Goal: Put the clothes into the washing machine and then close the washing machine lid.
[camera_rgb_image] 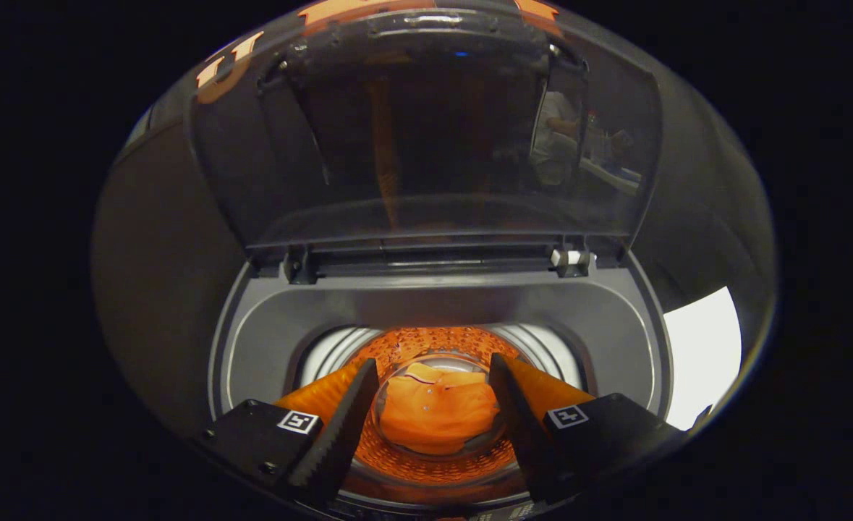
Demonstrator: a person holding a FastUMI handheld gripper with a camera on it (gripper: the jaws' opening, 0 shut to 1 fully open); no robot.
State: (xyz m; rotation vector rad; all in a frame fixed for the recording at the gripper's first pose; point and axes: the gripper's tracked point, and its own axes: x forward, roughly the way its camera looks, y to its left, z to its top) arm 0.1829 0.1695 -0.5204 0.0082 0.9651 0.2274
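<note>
Washing machine top-loading, dark tinted lid raised upright at upper centre; crumpled orange garment lying inside perforated drum at lower centre

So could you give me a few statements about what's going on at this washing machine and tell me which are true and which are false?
1. The washing machine lid is closed. False: it stands raised, open.
2. An orange garment lies down in the drum. True.
3. The gripper is clamped on the garment. False: its fingers are spread apart above the drum, holding nothing.
4. The garment shows between the two fingers. True.
</note>
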